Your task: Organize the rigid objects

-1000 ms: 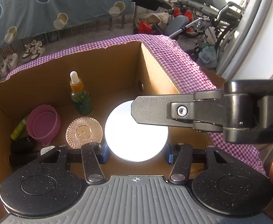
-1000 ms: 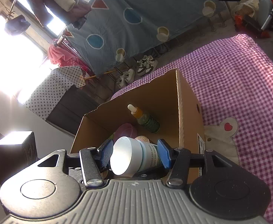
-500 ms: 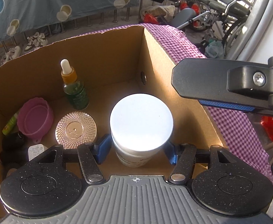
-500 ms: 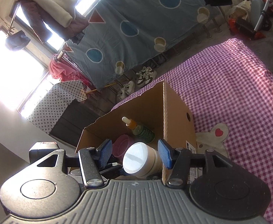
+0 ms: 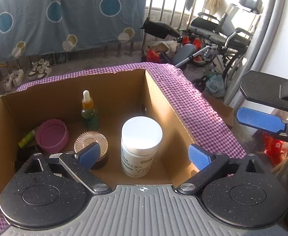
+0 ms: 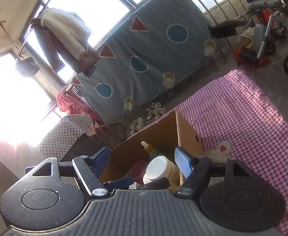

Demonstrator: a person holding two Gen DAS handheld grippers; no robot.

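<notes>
A white jar with a white lid (image 5: pixel 141 145) stands upright on the floor of the open cardboard box (image 5: pixel 163 106), near its right wall. My left gripper (image 5: pixel 144 156) is open above the box's near edge, its blue pads either side of the jar and apart from it. My right gripper (image 6: pixel 142 159) is open and empty, raised to the right of the box; its fingers (image 5: pixel 262 120) show at the right of the left wrist view. The jar also shows in the right wrist view (image 6: pixel 159 170).
Inside the box stand a green dropper bottle (image 5: pixel 90 114), a pink cup (image 5: pixel 52 135), a rose-gold lidded jar (image 5: pixel 90 143) and a dark bottle at the left. The box sits on a purple checked cloth (image 6: pixel 242 122). A wheelchair (image 5: pixel 222 35) stands beyond.
My left gripper has let go of the white jar, opened wide and drawn back upward. My right gripper has opened wider and lifted away to the right.
</notes>
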